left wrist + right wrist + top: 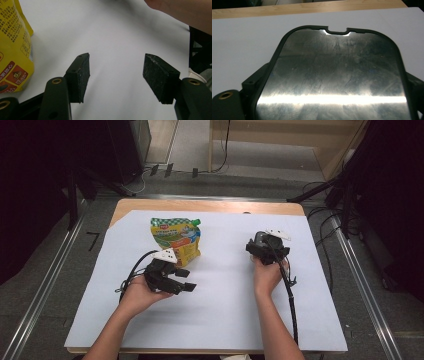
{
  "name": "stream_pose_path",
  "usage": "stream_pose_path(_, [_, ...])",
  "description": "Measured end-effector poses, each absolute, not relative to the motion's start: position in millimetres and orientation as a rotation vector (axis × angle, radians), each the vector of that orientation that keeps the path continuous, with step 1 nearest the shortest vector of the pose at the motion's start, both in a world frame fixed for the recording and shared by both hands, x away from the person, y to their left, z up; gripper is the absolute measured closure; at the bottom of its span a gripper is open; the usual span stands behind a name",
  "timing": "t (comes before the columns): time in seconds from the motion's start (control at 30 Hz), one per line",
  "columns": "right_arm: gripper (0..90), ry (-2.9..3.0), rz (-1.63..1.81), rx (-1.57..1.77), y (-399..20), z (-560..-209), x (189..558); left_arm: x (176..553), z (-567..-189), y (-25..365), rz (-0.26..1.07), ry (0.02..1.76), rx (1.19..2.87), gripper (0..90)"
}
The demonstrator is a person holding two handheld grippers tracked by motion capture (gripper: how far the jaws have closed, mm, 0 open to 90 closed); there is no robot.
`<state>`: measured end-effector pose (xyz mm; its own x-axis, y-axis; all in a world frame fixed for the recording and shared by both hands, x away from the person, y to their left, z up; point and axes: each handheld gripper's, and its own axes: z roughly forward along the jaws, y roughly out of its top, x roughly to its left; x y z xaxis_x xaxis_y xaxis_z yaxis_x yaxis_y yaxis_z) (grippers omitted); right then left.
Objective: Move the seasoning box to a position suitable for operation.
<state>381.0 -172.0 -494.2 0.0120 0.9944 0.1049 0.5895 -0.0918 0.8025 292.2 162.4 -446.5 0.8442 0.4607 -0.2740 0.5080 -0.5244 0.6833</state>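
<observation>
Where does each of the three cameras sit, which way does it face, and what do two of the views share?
High view: above the person's side, facing forward and down on the table; both forearms, left gripper and right gripper show.
Left gripper view: on that gripper, looking along its open jaws over the white sheet.
Right gripper view: on that gripper, facing a shiny metal plate between its jaws.
Shared: the yellow pouch appears in the high and left gripper views.

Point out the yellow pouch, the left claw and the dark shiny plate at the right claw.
yellow pouch (176, 241), high view, printed front.
left claw (117, 75), left gripper view, midway between the open pads.
dark shiny plate (334, 72), right gripper view, scratched face.
</observation>
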Motion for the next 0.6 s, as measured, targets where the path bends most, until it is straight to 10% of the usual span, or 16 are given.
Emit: stream_pose_path(0.6, [16.8, 1.738, 0.958, 1.579, -180.8, -493.0, 372.7, 292.8, -447.7, 161.7, -0.076, 0.709, 2.218, 39.3])
